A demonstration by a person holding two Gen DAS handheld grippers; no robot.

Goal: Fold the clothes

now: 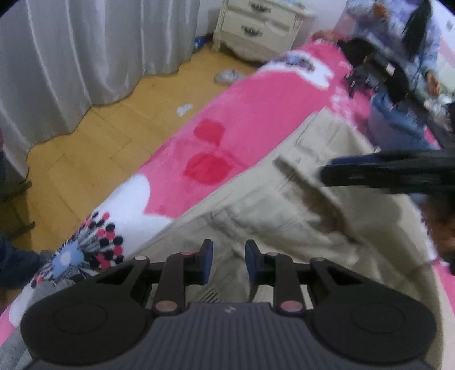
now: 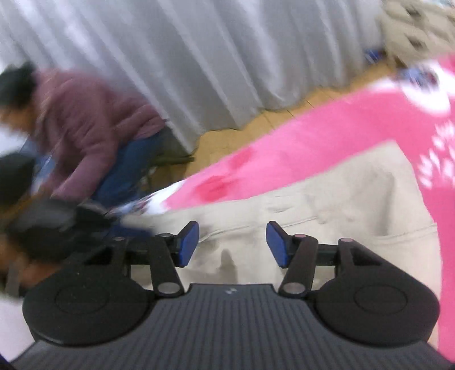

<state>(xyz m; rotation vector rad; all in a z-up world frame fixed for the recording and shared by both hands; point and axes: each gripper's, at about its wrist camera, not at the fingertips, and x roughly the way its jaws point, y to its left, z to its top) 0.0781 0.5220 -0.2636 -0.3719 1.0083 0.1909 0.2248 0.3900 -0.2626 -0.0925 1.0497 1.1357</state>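
Left wrist view: the left gripper hovers low over a beige garment, apparently trousers with seams and pockets, spread on a pink blanket that covers a bed. Its blue-padded fingers stand a modest gap apart, with nothing between them; the cloth lies below and beyond the tips. From the right, the blurred right gripper reaches in over the far part of the garment; whether it touches the cloth cannot be told. To the left of the bed lies a wooden floor, with grey curtains behind it and a cream nightstand at the far end. At far right a person in a pale patterned top bends at the bed.

Right wrist view: the right gripper is wide open, its blue pads well apart and holding nothing, above the same beige garment, which fills the near middle of the frame on the pink blanket. At left, heavily blurred, a person in a mauve jacket leans forward, near a dark shape that seems to be the left gripper. Grey curtains hang behind, with a strip of wooden floor below them.
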